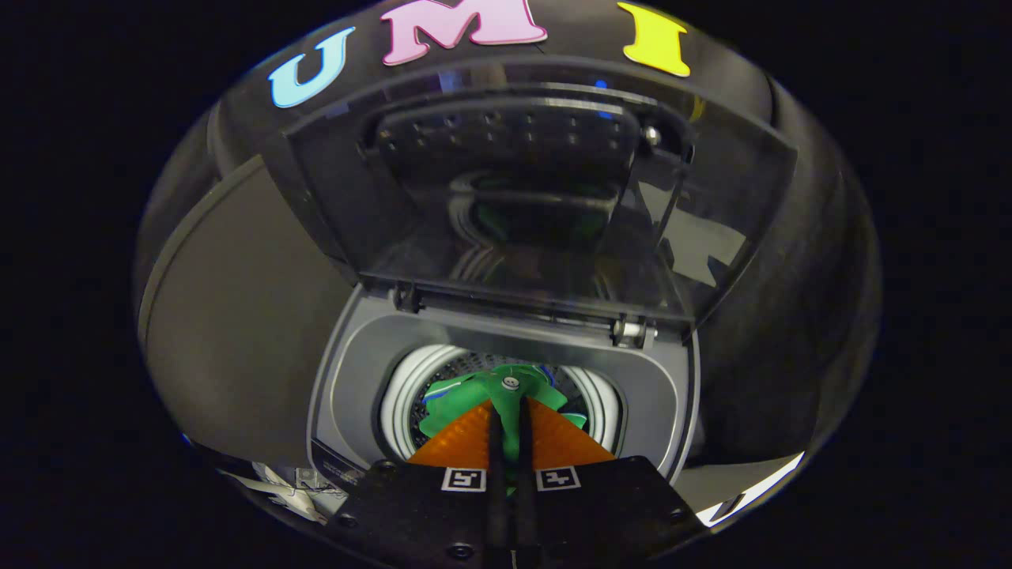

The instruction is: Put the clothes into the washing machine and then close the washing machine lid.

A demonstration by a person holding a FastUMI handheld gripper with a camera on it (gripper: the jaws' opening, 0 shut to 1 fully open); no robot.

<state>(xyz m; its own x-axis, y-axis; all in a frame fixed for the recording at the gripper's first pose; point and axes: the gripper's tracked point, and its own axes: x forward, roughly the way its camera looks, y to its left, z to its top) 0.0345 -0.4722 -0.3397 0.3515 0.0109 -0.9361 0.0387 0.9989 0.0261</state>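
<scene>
My gripper [507,411] fingers nearly closed, pinching green garment [474,393] over washer drum [411,387]. Garment not yet released; lid [514,197] open, closing remains.

Clothes [482,395] in drum [411,387]; lid [522,197] raised behind.

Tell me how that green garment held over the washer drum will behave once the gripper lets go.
The green garment, pinched in the gripper, hangs in loose folds, so it is probably floppy and light. It would likely drop and crumple into the drum, not roll.
</scene>
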